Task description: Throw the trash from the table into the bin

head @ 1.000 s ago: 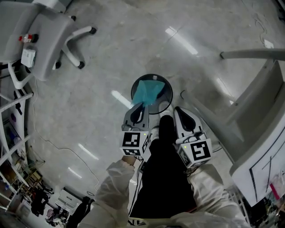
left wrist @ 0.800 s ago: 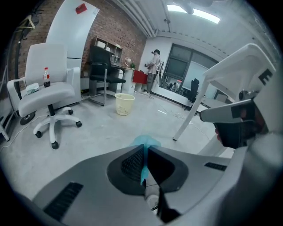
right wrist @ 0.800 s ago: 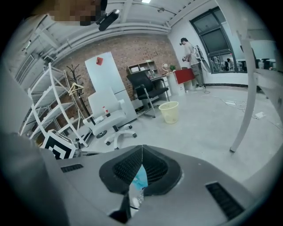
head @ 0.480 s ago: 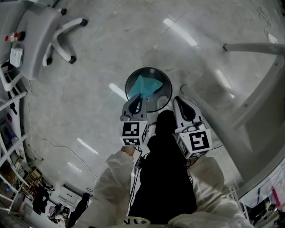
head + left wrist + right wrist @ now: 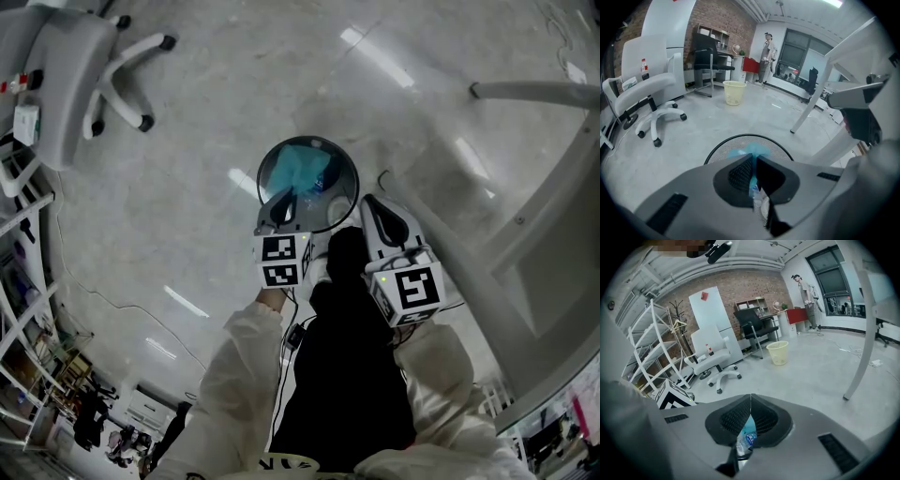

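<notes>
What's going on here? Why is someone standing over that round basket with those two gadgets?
A person is clearing trash with hand-held tongs. The left tongs are shut on a crumpled teal sheet, which hangs over the black mesh bin on the floor, not yet dropped. The right tongs are shut beside the bin's rim. A clear bottle with a blue label shows in the gap behind their tips, but I cannot tell whether it is gripped.
</notes>
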### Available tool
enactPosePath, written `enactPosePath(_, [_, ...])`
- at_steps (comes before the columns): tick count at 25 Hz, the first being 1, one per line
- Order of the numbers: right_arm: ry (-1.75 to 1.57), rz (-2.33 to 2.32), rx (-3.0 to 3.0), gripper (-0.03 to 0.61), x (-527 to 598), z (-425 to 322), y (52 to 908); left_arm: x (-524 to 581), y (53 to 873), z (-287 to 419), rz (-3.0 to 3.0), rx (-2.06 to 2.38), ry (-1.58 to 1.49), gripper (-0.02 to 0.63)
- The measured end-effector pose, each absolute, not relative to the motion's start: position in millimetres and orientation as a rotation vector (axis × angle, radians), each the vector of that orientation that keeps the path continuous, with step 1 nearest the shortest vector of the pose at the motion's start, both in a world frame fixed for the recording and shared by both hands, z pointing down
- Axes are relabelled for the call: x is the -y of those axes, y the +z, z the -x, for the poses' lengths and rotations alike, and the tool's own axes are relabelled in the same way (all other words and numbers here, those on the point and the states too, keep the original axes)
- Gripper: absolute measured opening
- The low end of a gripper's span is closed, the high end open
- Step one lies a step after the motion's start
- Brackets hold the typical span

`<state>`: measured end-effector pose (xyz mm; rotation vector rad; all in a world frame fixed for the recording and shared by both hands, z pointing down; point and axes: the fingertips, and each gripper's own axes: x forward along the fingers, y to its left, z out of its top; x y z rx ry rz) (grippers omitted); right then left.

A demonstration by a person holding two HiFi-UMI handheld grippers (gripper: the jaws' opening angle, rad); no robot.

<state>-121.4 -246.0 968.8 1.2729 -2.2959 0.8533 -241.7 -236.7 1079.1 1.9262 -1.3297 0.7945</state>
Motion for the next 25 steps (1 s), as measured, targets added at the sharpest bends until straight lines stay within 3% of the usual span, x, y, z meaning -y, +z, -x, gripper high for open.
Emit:
enactPosePath(12, [0.87, -1.238, 2.32, 0.021, 237.8, 133.7, 962.5, 232.6, 1093.8, 242.2, -1.86, 1.286, 0.83, 0.024])
enactPosePath(15, [0.862, -1.238, 2.319, 0.021, 236.1, 133.4, 958.6, 228.9, 1091.6, 239.8, -1.859, 1.259, 0.824, 0.11])
enactPosePath(20, [0.846, -1.246, 2.317, 0.02, 229.3, 127.0, 947.4, 221.6, 1086.4, 237.3, -1.838, 1.245, 0.809, 0.159])
enactPosePath(25, [0.838, -1.244, 2.319, 0.021, 219.6, 129.0, 927.7, 217.5, 1068.7, 231.4, -1.834, 1.195, 0.761, 0.262])
